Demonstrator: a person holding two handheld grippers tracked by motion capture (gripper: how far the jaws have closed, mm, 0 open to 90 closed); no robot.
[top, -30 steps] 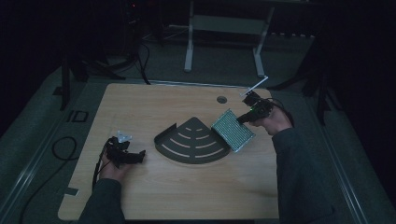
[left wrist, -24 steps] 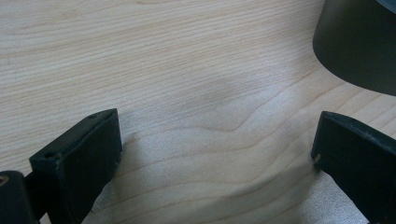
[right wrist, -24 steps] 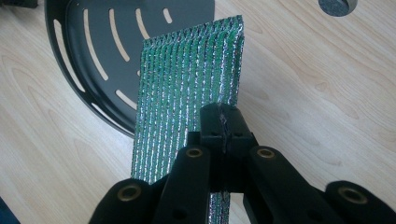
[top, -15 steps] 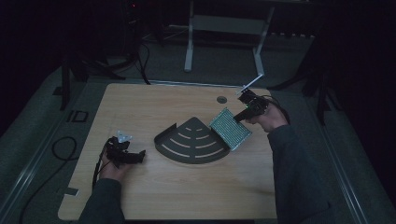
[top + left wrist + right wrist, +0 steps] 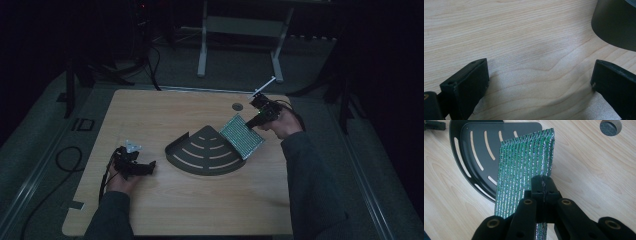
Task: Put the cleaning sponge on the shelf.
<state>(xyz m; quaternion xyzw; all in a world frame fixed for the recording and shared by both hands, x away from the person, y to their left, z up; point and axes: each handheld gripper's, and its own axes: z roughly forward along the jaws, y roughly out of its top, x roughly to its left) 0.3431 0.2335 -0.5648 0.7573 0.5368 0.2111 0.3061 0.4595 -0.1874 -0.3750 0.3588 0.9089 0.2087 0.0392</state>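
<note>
Two tools worked the worktop (image 5: pixel 200 210): the right tool (image 5: pixel 248 125) pinched a glittery green sponge (image 5: pixel 242 136) at the black tray's (image 5: pixel 200 155) three o'clock edge; the left tool (image 5: pixel 150 167), at nine o'clock, gaped empty.

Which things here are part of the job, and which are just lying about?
In use: right gripper, shut on the green scouring pad; black corner tray beside it.
Idle: left gripper, open on the table; round table insert.
</note>
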